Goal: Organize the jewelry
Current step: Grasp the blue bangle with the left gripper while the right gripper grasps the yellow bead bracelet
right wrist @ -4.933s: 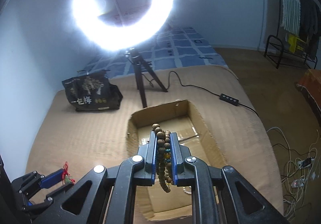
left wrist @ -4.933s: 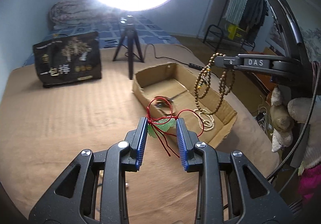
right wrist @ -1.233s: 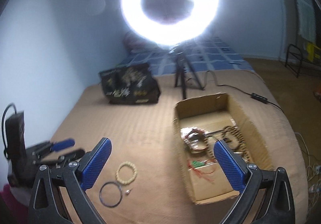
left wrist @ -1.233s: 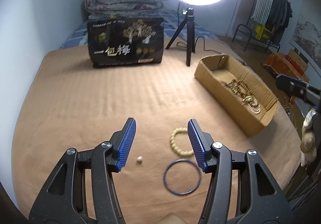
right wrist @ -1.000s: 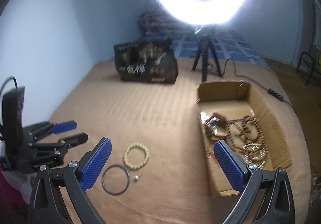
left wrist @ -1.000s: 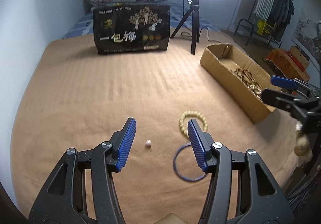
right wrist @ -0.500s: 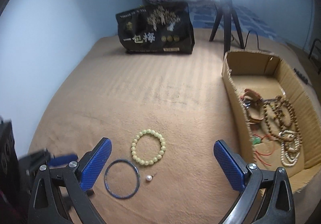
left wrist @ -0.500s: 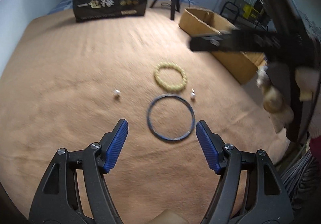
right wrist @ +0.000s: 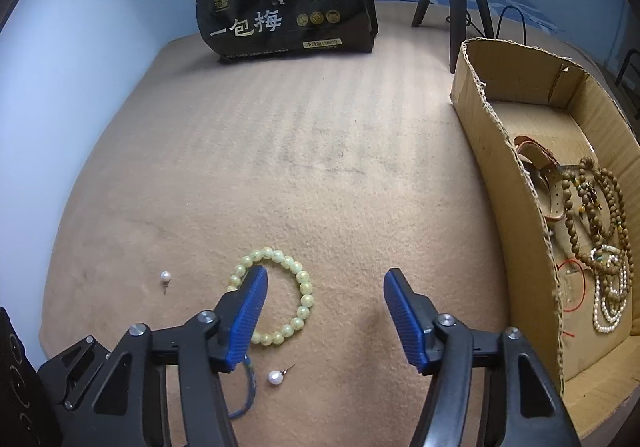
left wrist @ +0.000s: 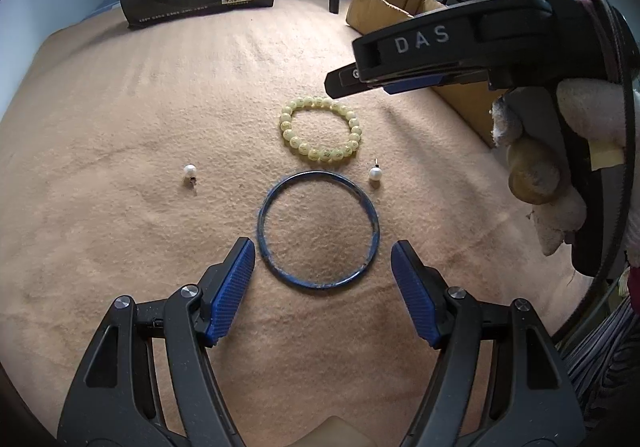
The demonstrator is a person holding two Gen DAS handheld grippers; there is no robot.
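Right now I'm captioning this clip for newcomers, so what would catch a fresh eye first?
The blue bangle lies flat on the tan blanket, framed by the open left gripper. Just beyond it sits the yellow bead bracelet, with a pearl earring beside it and another off to the left. The cardboard box at right holds tangled necklaces.

A blue bangle (left wrist: pixel 318 229) lies flat beside a yellow bead bracelet (left wrist: pixel 321 135); two pearl earrings (left wrist: pixel 189 170) flank them. Wooden bead necklaces (right wrist: pixel 592 203) fill the cardboard box (right wrist: pixel 516 207).
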